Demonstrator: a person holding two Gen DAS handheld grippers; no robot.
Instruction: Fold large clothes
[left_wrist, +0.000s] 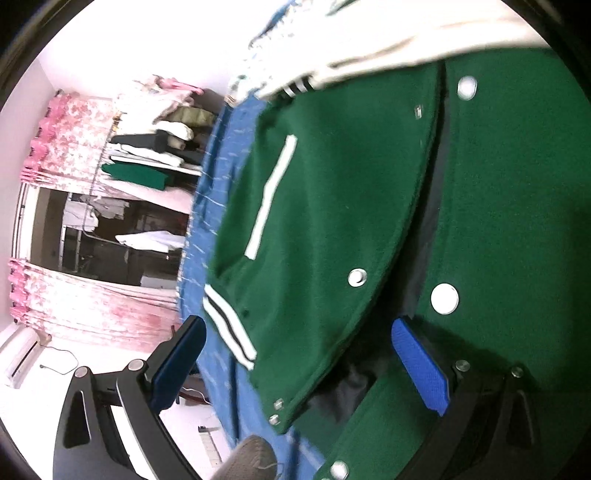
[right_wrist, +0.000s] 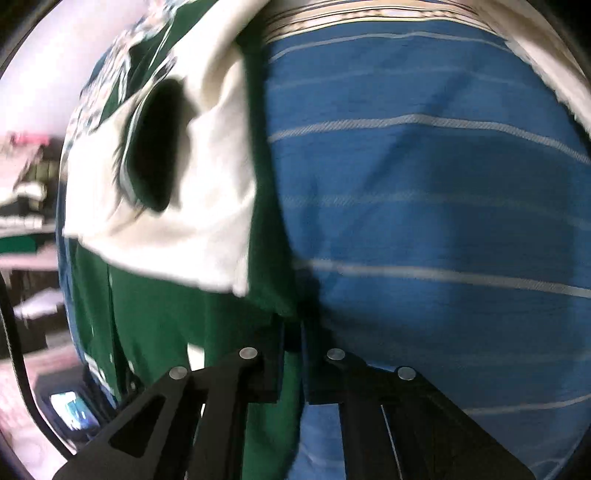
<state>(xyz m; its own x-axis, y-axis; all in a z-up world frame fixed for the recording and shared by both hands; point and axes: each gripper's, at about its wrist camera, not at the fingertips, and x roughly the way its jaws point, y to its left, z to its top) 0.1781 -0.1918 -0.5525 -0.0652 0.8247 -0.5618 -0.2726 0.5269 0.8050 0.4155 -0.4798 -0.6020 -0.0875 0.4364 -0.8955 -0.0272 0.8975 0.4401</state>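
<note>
Fabric sits pinched in our right claw (right_wrist: 291, 354), jaws nearly closed on a green edge of the jacket (right_wrist: 155, 314). Our left claw (left_wrist: 295, 365) gapes wide and holds nothing, one blue pad (left_wrist: 421, 365) over the open front near a snap (left_wrist: 444, 298). The jacket lies spread on the blue striped bedspread (right_wrist: 424, 184), white sleeve (right_wrist: 207, 206) draped across it. We judge the risks thus: a one-sided pull could skew the body, a thin pinch could slip, and the sleeve may bunch inside the fold. Beyond, shelves of clothes (left_wrist: 155, 155) and pink curtains (left_wrist: 74, 133) stand well apart.
</note>
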